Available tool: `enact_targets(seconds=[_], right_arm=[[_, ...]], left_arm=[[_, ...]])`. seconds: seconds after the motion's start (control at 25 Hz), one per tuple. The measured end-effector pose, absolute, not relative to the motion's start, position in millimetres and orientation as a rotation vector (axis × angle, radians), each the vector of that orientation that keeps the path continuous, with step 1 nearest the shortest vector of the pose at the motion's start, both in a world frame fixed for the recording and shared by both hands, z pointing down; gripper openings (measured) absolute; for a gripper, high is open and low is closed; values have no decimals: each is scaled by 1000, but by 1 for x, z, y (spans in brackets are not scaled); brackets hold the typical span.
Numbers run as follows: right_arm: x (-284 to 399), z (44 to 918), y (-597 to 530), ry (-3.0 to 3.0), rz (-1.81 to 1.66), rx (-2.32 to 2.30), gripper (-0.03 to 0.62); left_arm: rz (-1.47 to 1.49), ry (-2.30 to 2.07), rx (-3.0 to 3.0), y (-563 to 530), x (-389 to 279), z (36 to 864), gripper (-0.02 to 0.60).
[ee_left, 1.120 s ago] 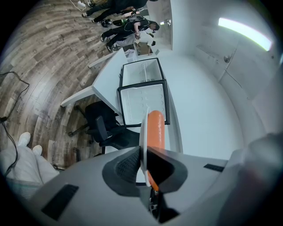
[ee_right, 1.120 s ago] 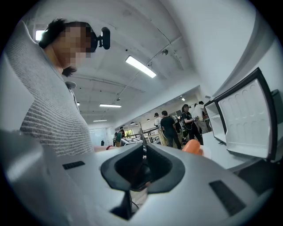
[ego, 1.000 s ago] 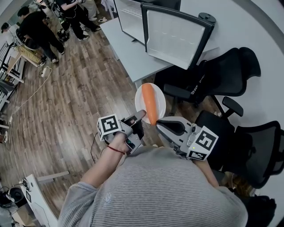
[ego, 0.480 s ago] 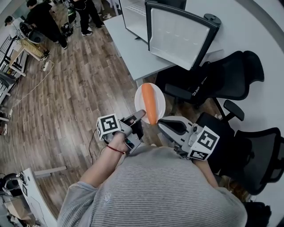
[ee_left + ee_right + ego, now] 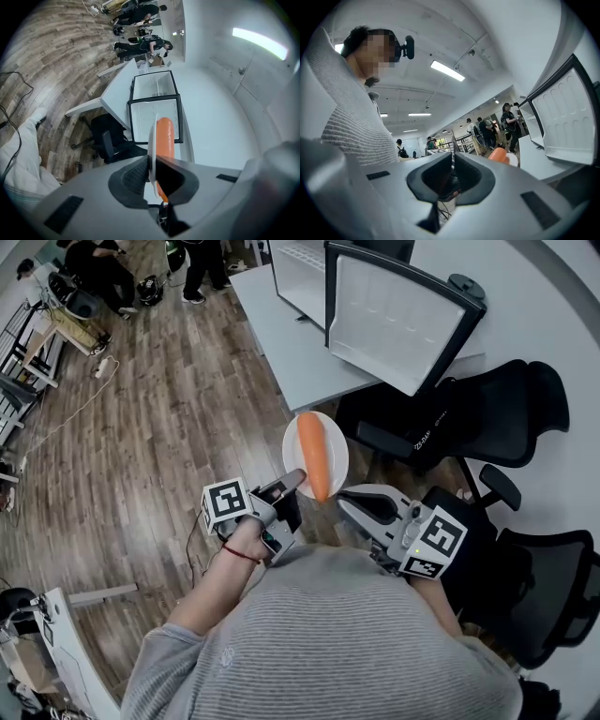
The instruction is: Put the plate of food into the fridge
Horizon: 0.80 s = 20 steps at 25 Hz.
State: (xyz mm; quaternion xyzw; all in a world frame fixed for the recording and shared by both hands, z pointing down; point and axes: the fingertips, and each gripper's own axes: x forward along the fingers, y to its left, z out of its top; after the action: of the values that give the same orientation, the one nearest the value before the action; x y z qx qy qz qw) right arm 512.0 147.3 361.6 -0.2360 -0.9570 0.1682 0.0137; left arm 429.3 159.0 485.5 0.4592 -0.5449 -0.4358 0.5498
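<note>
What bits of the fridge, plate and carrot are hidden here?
Inside of the fridge: head view, its open door covers it and the top edge cuts it.
Lower rim of the plate: left gripper view, the left gripper clamps over it.
Most of the carrot: right gripper view, behind the right gripper.

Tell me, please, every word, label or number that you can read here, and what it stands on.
White print on the backrest of the black chair: too small and blurred to read.
Left marker cube and right marker cube: black-and-white square patterns, no letters.
Nothing else readable.
</note>
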Motion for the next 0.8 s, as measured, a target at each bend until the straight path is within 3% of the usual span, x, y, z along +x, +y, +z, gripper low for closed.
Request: enact_targets(seconds=[0.24, 0.8], right_arm=[[457, 368, 138, -2981, 528, -717, 14], [224, 340, 134, -3023, 515, -738, 14]], left_arm=[[-1089, -1255, 1088, 149, 370, 483, 35], [-1019, -1263, 1156, 144, 151, 470, 36]])
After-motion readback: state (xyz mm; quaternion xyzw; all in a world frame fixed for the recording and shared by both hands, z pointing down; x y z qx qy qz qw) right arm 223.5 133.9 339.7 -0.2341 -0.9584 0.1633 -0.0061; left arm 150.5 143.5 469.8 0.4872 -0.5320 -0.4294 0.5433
